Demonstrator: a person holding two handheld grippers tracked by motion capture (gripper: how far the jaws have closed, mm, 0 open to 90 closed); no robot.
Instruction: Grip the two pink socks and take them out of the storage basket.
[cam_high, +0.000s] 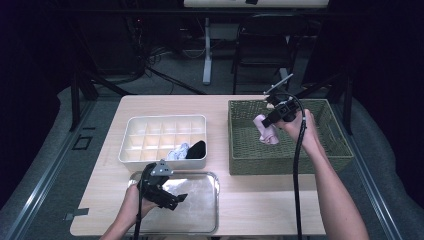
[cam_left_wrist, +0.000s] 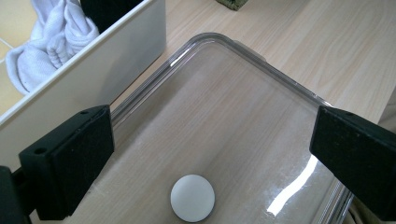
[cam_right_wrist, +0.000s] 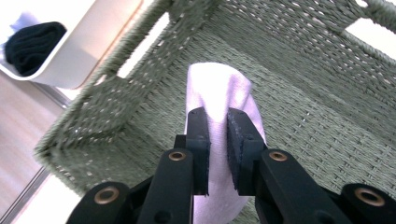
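Note:
A pale pink rolled sock hangs pinched between the jaws of my right gripper, above the floor of the green woven basket. From above, the pink sock and right gripper sit over the basket at the table's right. My left gripper is open over a clear plastic lid at the front left. Its black jaws stand wide apart above the lid, with a round white knob between them.
A white divided organiser box stands behind the lid, holding a white sock and a black sock. The box wall and white sock are close to my left jaw. Chairs and stands lie beyond the table.

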